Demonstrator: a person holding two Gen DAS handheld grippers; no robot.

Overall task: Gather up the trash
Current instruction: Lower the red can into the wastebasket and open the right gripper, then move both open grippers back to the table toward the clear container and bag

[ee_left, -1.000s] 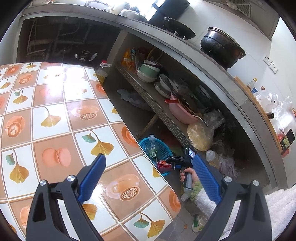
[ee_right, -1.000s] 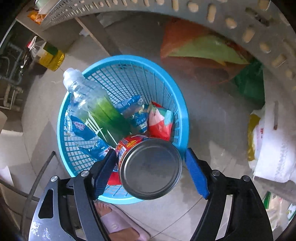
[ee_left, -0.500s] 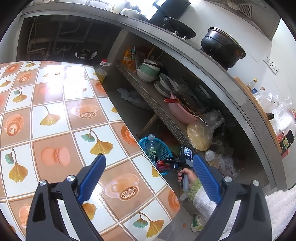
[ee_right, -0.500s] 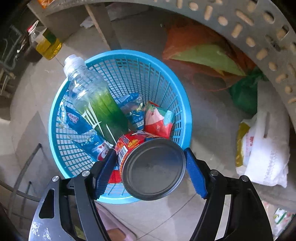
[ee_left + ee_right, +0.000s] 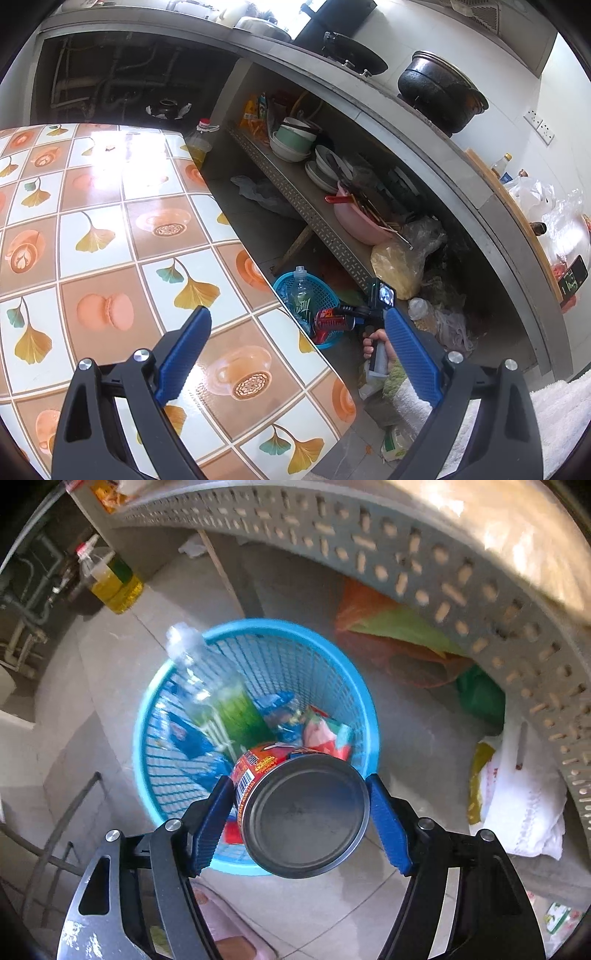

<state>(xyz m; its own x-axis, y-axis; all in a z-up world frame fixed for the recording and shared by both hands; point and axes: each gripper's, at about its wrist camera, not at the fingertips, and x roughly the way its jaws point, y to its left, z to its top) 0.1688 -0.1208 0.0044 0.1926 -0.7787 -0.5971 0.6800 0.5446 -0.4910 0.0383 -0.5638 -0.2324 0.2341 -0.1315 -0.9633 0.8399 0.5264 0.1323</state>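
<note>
- Blue plastic makes the basket (image 5: 255, 657), the landmark here; it stands on the grey tiled floor (image 5: 406, 738) beside the perforated metal shelf (image 5: 461, 590).
- Left of the basket in the right wrist view, a bottle of yellow oil (image 5: 114, 583) stands well apart on the floor, near dark pipes.
- Inside the basket a clear bottle (image 5: 210, 694) with a green label leans on the left wall, its cap reaching over the rim; blue wrappers (image 5: 184, 734) lie beneath it and a red-and-green packet (image 5: 325, 734) lies toward the right wall.
- Over the basket's near rim, the right claw (image 5: 301, 812) has a red-labelled can (image 5: 306, 812) between its blue pads; both pads press on the can's sides, the jaws wide, and the can's dark flat end faces the camera.
- Right of the basket, orange and green bags (image 5: 399, 638) lie under the shelf, and a white bag (image 5: 517, 805) sits on the floor nearer the camera.
- In the left wrist view, the left claw (image 5: 299, 343) hangs over the edge of a surface (image 5: 110, 229) with a leaf-and-cup pattern; its jaws stand wide apart with nothing between them.
- Past that edge the same basket (image 5: 317, 288) shows on the floor, with the can (image 5: 332, 319) above its near side and a hand (image 5: 375, 341) on the right claw's grip.
- Above the basket, the shelf (image 5: 295, 192) carries stacked bowls (image 5: 295, 142) and a pink basin (image 5: 354, 221).
</note>
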